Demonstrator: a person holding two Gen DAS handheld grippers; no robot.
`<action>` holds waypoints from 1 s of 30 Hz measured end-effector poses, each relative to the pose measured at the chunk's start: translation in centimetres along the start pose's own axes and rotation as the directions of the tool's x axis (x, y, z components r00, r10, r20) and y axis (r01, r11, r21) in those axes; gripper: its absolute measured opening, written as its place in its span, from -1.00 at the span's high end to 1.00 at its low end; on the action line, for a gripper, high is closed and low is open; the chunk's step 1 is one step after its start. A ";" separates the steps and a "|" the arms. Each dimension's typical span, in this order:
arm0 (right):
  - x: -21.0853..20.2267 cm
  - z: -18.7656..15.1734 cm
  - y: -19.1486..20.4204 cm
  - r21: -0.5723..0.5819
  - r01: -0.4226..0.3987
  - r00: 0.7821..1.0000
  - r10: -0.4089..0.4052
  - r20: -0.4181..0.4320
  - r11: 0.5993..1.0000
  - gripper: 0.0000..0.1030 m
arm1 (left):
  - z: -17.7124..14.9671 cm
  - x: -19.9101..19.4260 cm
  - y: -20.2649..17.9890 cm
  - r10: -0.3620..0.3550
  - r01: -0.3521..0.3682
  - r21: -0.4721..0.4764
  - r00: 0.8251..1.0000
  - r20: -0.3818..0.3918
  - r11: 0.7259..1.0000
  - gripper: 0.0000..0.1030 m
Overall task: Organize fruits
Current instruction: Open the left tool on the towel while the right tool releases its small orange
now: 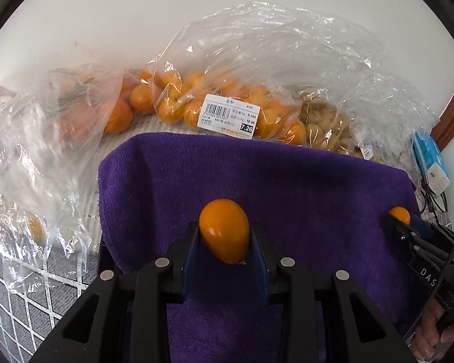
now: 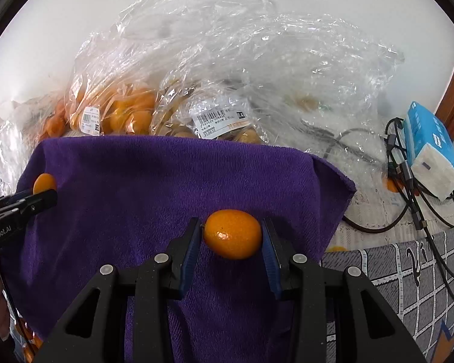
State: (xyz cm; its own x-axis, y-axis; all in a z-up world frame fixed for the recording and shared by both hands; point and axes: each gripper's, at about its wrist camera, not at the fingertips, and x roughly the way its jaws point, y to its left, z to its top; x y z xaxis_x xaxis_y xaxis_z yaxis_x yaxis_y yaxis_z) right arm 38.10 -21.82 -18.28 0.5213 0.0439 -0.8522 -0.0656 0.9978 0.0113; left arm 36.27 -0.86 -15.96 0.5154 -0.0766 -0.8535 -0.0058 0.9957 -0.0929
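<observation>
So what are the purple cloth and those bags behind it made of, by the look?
Purple cloth: looks like terry or microfibre towel, matte, with a fuzzy looped nap and a soft, draped edge. Bags: thin clear plastic film, glossy, crinkled, with bright glints, and the fruit shows through; printed paper price labels are stuck on.

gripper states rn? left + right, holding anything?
Left gripper: shut on a kumquat, over the purple towel.
Right gripper: shut on another kumquat, over the same towel.
</observation>
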 end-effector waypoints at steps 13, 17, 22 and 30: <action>-4.0 0.4 1.4 -0.006 0.068 0.995 -0.067 0.072 0.998 -0.59 | 0.5 -2.6 -1.2 0.010 -0.011 0.024 0.998 0.055 1.000 -0.12; -7.0 -0.9 1.6 0.016 0.082 0.990 -0.083 0.111 0.997 -0.65 | 0.2 -4.6 -1.8 0.012 -0.016 0.047 0.996 0.091 0.999 -0.12; -10.8 -3.1 1.3 0.029 0.119 0.989 -0.121 0.091 0.993 -0.65 | -0.1 -9.2 -2.8 0.002 -0.023 0.106 0.982 0.190 0.994 -0.12; -16.9 -7.6 0.1 0.066 0.084 0.980 -0.094 0.176 0.994 -0.65 | -2.1 -15.0 -2.5 -0.007 -0.027 0.135 0.969 0.248 0.991 -0.12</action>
State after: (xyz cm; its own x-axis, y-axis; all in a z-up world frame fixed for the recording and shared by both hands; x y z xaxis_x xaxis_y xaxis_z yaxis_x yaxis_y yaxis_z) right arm 22.88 -22.79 -7.86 0.6667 -0.0421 -0.7441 0.0348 0.9991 -0.0253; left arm 26.77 -2.36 -4.03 0.7118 -0.0679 -0.6991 0.0955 0.9954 0.0005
